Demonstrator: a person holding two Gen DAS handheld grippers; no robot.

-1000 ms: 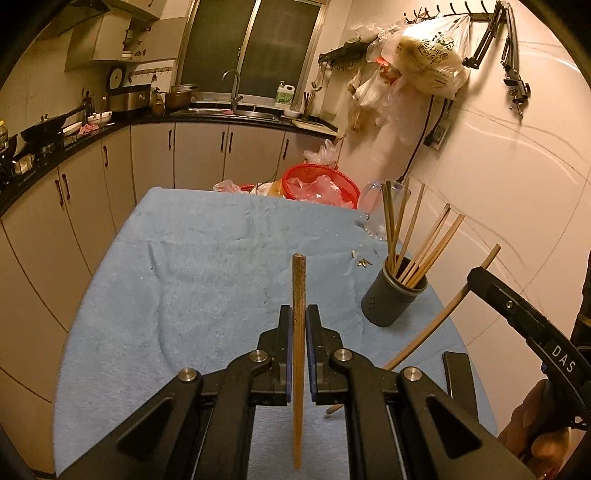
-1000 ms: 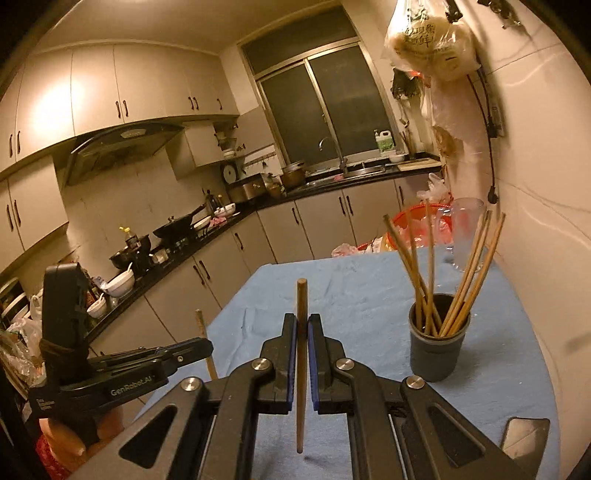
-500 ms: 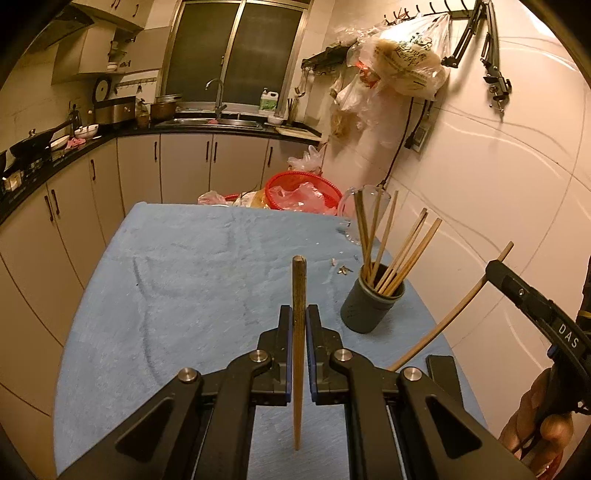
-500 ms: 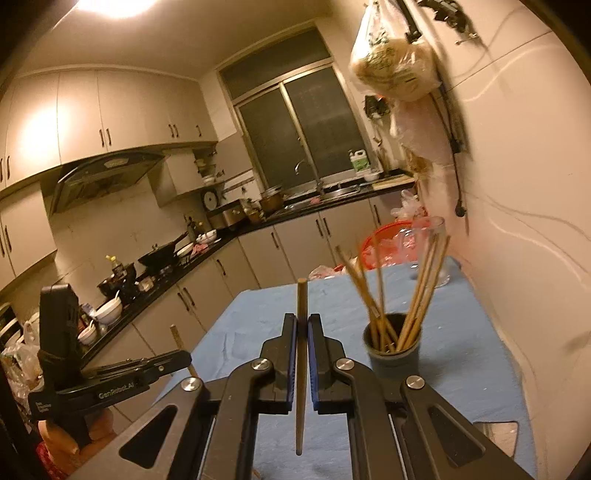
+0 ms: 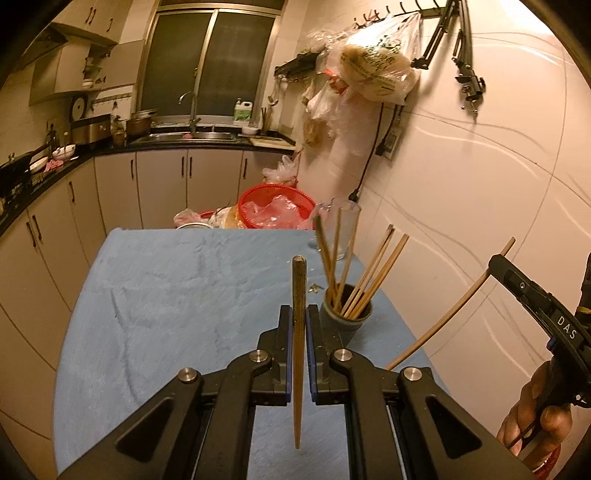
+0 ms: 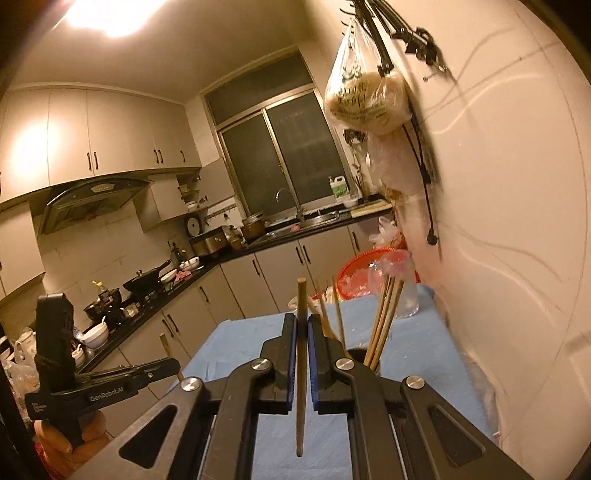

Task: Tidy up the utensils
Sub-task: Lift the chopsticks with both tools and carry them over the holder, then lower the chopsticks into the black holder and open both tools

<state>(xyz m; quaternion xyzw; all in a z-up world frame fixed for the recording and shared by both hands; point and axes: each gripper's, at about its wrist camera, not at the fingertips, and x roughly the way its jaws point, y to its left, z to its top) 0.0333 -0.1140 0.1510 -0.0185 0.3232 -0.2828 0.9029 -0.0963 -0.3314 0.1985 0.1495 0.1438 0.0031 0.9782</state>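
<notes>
Chopsticks stood in a cup near the surface's right edge; a basket sat behind its far edge.

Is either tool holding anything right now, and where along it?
Each holds one chopstick: the left tool clamps its chopstick around mid-length, and the right tool likewise clamps its chopstick.

We see a warm, yellow, rather dim kitchen. The ceiling lamp glares white and shines off the cupboards below it. The window is dark. Near the wall things smear. Edges bend round and go black.
</notes>
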